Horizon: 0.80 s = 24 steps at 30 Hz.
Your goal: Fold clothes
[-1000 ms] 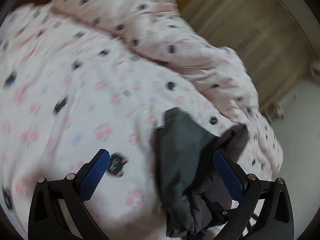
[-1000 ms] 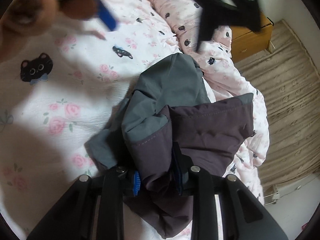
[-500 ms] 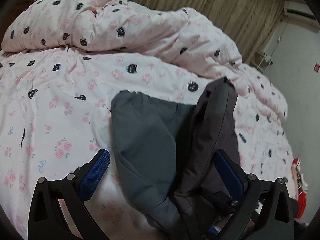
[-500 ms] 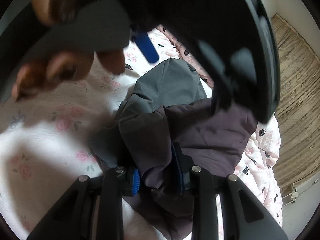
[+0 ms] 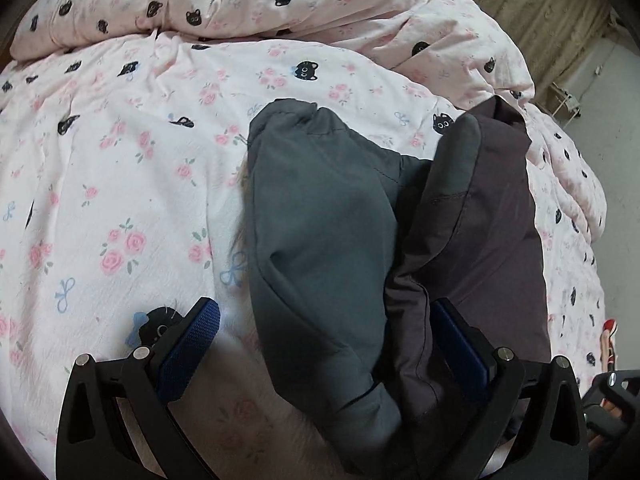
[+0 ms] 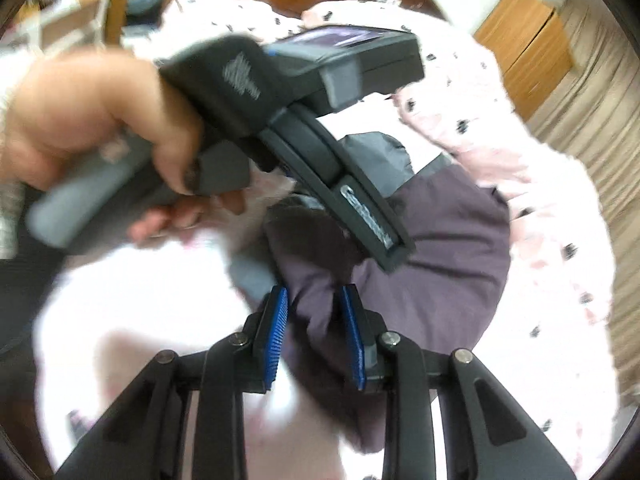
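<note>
Both grippers now straddle the garment (image 5: 320,240), left gripper (image 5: 328,344) closer.

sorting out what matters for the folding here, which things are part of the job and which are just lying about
Part of the job:
grey and purple garment
left gripper, open around the garment
right gripper, shut on the purple part
floral bedsheet, the folding surface

Just lying about:
bunched duvet
curtain
wooden cabinet
</note>
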Each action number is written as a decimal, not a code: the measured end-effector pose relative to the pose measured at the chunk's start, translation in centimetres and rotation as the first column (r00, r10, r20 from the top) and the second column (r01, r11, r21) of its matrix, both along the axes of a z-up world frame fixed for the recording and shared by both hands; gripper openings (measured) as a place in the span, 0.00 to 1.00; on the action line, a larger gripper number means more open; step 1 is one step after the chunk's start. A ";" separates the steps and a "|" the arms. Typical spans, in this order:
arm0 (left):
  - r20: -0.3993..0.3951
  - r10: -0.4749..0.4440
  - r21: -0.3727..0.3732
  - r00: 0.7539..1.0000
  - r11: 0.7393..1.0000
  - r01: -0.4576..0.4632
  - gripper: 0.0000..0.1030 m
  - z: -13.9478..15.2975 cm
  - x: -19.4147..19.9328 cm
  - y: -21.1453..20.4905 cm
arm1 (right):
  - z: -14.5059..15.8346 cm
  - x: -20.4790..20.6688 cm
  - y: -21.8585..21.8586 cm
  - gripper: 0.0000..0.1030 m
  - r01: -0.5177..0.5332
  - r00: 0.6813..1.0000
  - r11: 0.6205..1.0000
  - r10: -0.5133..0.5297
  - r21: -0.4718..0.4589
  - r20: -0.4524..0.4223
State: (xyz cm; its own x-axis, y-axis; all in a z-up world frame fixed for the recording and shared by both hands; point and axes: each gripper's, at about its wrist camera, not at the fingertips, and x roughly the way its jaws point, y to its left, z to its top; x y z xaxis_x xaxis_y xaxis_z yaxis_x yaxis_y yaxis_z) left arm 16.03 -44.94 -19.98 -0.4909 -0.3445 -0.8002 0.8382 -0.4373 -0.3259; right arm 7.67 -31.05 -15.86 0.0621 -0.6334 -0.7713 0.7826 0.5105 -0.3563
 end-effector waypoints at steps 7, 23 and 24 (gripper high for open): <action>0.013 0.003 -0.001 1.000 1.000 -0.003 1.00 0.0 0.1 0.0 | 6.2 -6.7 -3.5 0.28 -0.042 0.937 0.978 -0.032 0.203 0.347; 0.072 0.037 -0.051 0.997 0.998 -0.033 1.00 -0.7 -0.3 0.1 | 2.5 -6.2 -18.2 0.28 0.429 0.841 0.875 -0.477 0.222 0.256; 0.076 0.040 -0.055 0.996 0.998 -0.036 1.00 -0.8 -0.3 0.1 | 1.7 -5.9 -18.8 0.28 0.443 0.840 0.866 -0.492 0.232 0.231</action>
